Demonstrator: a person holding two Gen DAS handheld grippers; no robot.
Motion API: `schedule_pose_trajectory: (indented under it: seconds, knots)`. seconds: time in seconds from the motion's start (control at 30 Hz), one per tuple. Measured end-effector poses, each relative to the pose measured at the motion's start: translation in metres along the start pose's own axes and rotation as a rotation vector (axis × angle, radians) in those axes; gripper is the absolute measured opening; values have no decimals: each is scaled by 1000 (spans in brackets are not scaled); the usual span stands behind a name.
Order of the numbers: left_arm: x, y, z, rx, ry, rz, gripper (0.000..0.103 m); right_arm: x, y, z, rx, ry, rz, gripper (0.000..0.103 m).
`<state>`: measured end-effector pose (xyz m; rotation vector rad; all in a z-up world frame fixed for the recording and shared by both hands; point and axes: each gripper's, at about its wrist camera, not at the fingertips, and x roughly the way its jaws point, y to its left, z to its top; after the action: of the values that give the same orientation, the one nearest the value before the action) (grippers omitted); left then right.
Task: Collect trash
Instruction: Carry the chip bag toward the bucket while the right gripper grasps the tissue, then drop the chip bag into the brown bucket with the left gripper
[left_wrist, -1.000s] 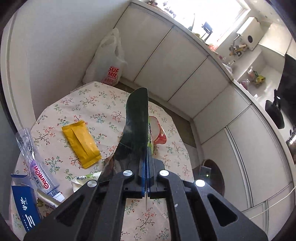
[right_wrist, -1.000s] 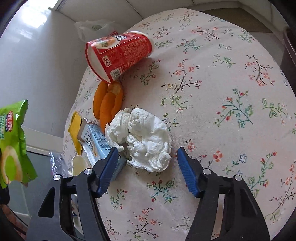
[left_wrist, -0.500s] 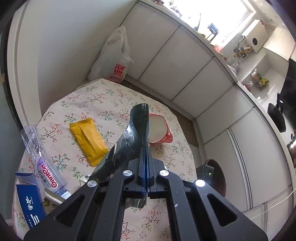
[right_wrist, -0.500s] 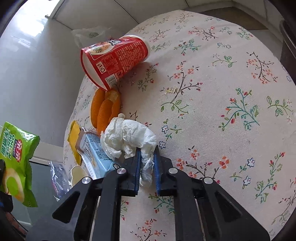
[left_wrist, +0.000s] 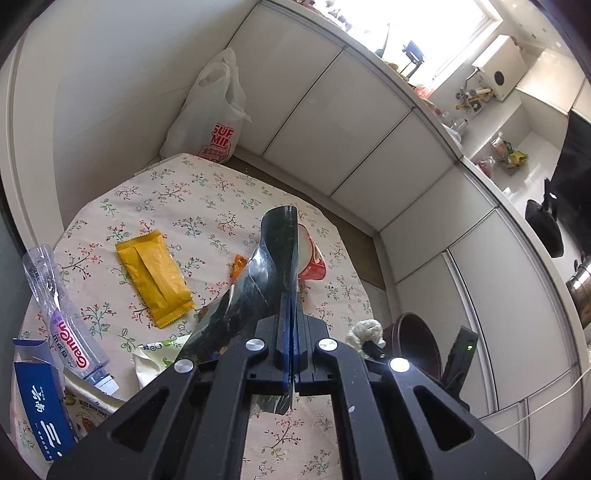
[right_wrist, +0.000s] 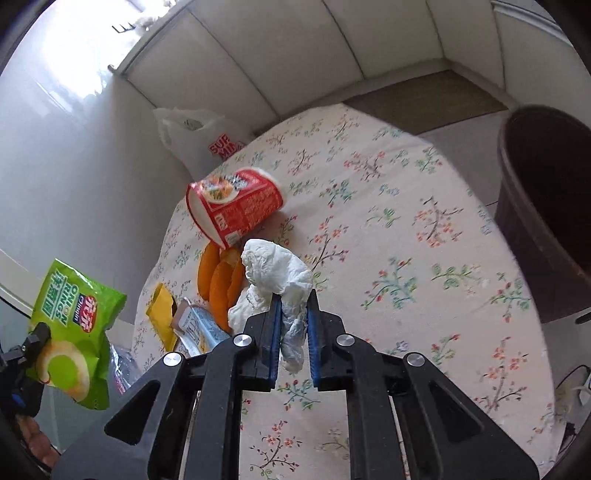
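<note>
Left wrist view: the left gripper (left_wrist: 291, 332) has its jaws pressed together on 1 snack bag (left_wrist: 266, 273), seen here edge-on as a dark foil sheet rising above the table (left_wrist: 184, 192). This bag looks light, thin and slick, so a pinch on a flat seam, as here, seems the safest hold; a loose pinch would likely let it slide. On the flowered cloth lie 1 yellow wrapper (left_wrist: 153, 277), 1 clear toothpaste tube (left_wrist: 62, 317), 1 blue carton (left_wrist: 40, 402) and 1 red noodle cup (left_wrist: 312, 258) on its side. 1 white shopping bag (left_wrist: 210, 110) stands past the table's far edge. At right, low beside the table, sits 1 brown bin (left_wrist: 413, 343).

Right wrist view: the right gripper (right_wrist: 291, 332) is clamped on 1 crumpled tissue (right_wrist: 277, 273), held clear above the cloth, with a tail hanging below the pads. It looks very light and soft; it squashes rather than slips, so a grip through the bulk should hold, though a loose flap could tear. The green face of the snack bag (right_wrist: 77, 325) shows at left, held up off the table. Still on the cloth: the noodle cup (right_wrist: 236, 203), 3 orange peel pieces (right_wrist: 218, 280), the yellow wrapper (right_wrist: 160, 314) and 1 small milk carton (right_wrist: 199, 332). The bin (right_wrist: 546, 206) stands open at right, likely the drop point.
</note>
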<state>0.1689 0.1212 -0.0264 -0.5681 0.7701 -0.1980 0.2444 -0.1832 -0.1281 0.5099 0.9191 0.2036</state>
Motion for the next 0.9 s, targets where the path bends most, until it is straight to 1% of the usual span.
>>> schedule_pose_trajectory:
  seconds: [0.1, 0.23, 0.33, 0.4, 0.43, 0.47, 0.53, 0.57, 0.6, 0.63, 0.7, 0.73, 0.77, 0.8, 0.9]
  knots:
    - [6, -8, -3, 11, 7, -7, 0, -33, -19, 12, 18, -88, -46, 12]
    - [15, -18, -8, 26, 15, -8, 0, -74, -58, 27, 78, -200, -137, 12]
    - [22, -24, -13, 30, 25, -11, 0, -94, -87, 35, 106, -264, -261, 12]
    - [27, -29, -15, 38, 30, -11, 0, -103, -106, 38, 128, -280, -323, 13]
    - [29, -32, -17, 44, 32, -12, 0, -106, -113, 39, 129, -283, -376, 13]
    - [31, -35, -18, 50, 35, -13, 0, -109, -115, 40, 103, -290, -460, 15]
    - [36, -42, -21, 59, 41, -19, 0, -113, -117, 42, 44, -295, -571, 27]
    - [39, -46, -22, 63, 46, -25, 0, -116, -118, 43, 31, -295, -608, 44]
    - [42, -50, -24, 66, 50, -31, 0, -120, -119, 43, 25, -306, -650, 56]
    - [45, -55, -25, 72, 54, -39, 0, -127, -118, 41, 15, -331, -693, 59]
    - [52, -66, -29, 83, 63, -67, 0, -139, -115, 39, -13, -365, -753, 73]
    - [56, -73, -31, 87, 68, -85, 0, -146, -115, 39, -21, -382, -781, 78]
    - [61, -80, -32, 91, 76, -104, 0, -153, -114, 39, -25, -403, -801, 85]
    - [67, -88, -35, 95, 84, -119, 0, -161, -115, 40, -24, -427, -816, 89]
    - [88, -119, -40, 106, 125, -176, 0, -186, -123, 41, -6, -470, -803, 91]
